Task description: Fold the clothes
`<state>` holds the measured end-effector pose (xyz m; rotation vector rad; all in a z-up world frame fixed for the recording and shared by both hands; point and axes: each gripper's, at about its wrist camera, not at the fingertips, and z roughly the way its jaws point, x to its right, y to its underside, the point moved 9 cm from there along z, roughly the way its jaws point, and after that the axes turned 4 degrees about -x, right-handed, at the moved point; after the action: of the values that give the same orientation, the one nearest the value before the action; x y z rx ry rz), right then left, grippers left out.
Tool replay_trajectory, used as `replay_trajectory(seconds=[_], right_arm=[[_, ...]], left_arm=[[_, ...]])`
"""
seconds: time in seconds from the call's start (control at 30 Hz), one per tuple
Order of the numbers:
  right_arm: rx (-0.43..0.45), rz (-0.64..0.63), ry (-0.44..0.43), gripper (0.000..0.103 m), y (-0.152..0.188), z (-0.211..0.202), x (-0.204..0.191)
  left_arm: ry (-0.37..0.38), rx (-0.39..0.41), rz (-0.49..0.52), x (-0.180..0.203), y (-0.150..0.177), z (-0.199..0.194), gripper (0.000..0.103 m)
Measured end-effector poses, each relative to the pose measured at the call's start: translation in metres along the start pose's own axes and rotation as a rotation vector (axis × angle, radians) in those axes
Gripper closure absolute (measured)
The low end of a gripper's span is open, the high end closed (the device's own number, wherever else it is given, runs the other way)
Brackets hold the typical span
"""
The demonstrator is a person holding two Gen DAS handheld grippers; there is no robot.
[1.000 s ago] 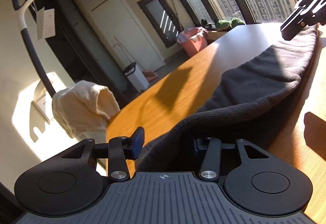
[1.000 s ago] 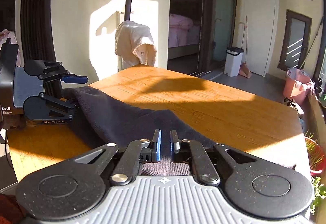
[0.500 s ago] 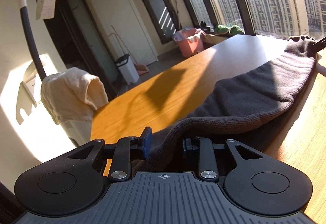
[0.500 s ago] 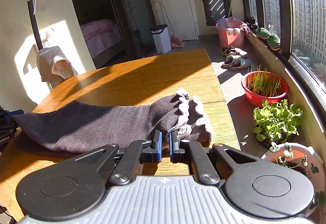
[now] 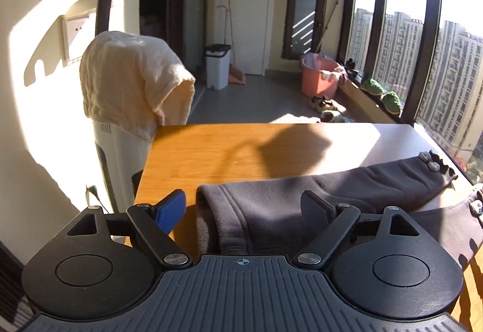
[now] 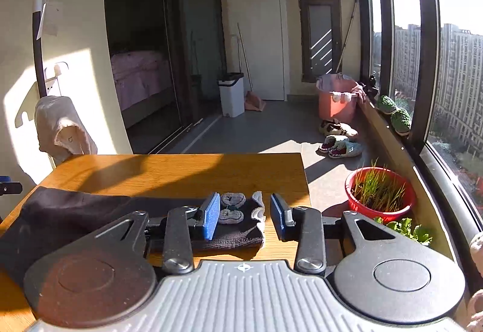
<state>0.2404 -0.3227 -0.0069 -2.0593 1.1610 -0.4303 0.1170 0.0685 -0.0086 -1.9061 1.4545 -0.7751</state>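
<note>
A dark grey knitted garment (image 5: pixel 302 205) lies folded lengthwise across the near part of the wooden table (image 5: pixel 229 150). Its thick ribbed end sits between the fingers of my left gripper (image 5: pixel 244 208), which is open and holds nothing. In the right wrist view the same garment (image 6: pixel 75 211) stretches left, and its other end, with small grey knitted patches (image 6: pixel 231 208), lies flat under my right gripper (image 6: pixel 244 215). That gripper is open too, its blue pads on either side of the cloth.
A cream towel (image 5: pixel 132 90) hangs over a white appliance (image 5: pixel 117 162) at the table's far left corner. Right of the table on the floor stand a red plant pot (image 6: pixel 379 191), slippers (image 6: pixel 341 146) and a pink bucket (image 6: pixel 336 101). A white bin (image 6: pixel 231 93) is further back.
Both grippers have opened and let go of the garment, which now lies flat on the table. Both cameras have swung round to face the far door.
</note>
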Motion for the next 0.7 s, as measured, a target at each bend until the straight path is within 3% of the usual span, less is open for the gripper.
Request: replay_trajectory(seconds=[0.1,0.2,0.23,0.37,0.57,0.7], right_arm=[[-0.073,-0.030,-0.020,0.066,0.039,-0.004,-0.036],[-0.144,-0.054,-0.061,0.061,0.073,0.004,-0.062],[-0.125,-0.090,-0.052,0.059,0.073,0.006,-0.066],[-0.097,-0.067,-0.034,0.058,0.046,0.031,-0.062],[-0.014,-0.003,0.011,0.058,-0.003,0.073,-0.046],[0.019,0.034,0.022,0.056,-0.020,0.086,-0.040]], left_arm=[[0.103,-0.093,-0.012,0.023,0.032,-0.004,0.014],[0.132,-0.152,-0.018,0.030,0.054,0.005,0.014],[0.129,-0.145,-0.008,0.029,0.054,0.011,0.015],[0.125,-0.127,-0.009,0.030,0.037,0.039,0.015],[0.057,-0.085,0.063,0.030,-0.007,0.102,0.015],[0.041,-0.089,0.065,0.031,-0.018,0.114,0.012]])
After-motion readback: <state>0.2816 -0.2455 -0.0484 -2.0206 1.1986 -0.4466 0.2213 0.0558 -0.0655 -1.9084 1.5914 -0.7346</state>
